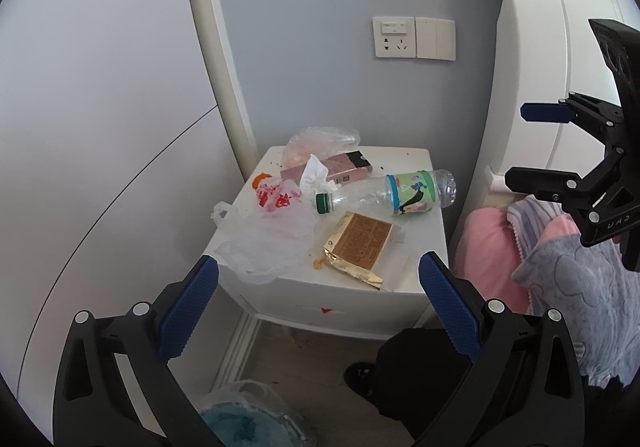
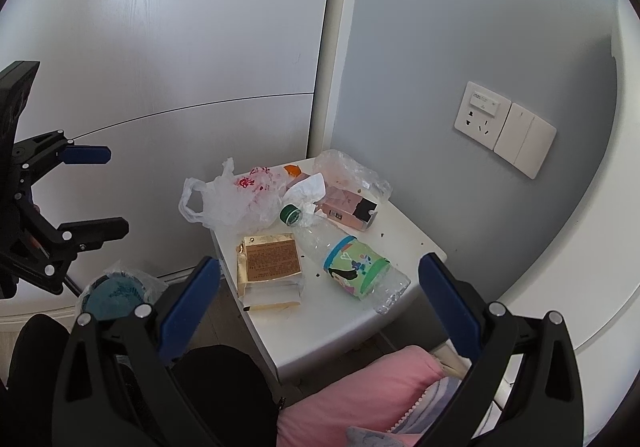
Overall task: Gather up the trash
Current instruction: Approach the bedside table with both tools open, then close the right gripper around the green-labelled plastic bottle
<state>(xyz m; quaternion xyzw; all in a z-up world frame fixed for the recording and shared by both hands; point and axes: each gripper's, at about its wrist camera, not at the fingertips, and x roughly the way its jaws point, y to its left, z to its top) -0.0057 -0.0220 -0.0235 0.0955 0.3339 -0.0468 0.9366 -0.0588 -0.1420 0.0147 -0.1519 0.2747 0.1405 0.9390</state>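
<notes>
Trash lies on a white nightstand (image 1: 416, 259) (image 2: 320, 339): a clear plastic bottle (image 1: 408, 191) (image 2: 356, 267) with a green label and green cap on its side, a gold wrapper (image 1: 358, 247) (image 2: 270, 263), a pink and black box (image 1: 340, 167) (image 2: 348, 209), a crumpled tissue (image 1: 316, 173) (image 2: 306, 187), a white plastic bag (image 1: 264, 243) (image 2: 228, 203), a red-printed wrapper (image 1: 276, 197) (image 2: 256, 179) and a clear bag (image 1: 320, 139) (image 2: 352, 171). My left gripper (image 1: 318, 281) (image 2: 106, 193) hangs open before the nightstand. My right gripper (image 2: 320, 283) (image 1: 520, 145) is open above its front edge. Neither holds anything.
A teal bin lined with a clear bag (image 1: 248, 419) (image 2: 116, 291) stands on the floor left of the nightstand. Pink and lilac bedding (image 1: 560, 267) (image 2: 360, 407) lies to the right. A wall socket and switch (image 1: 414, 37) (image 2: 504, 133) sit above. A person's dark-clothed leg (image 1: 416, 371) (image 2: 224, 387) shows below.
</notes>
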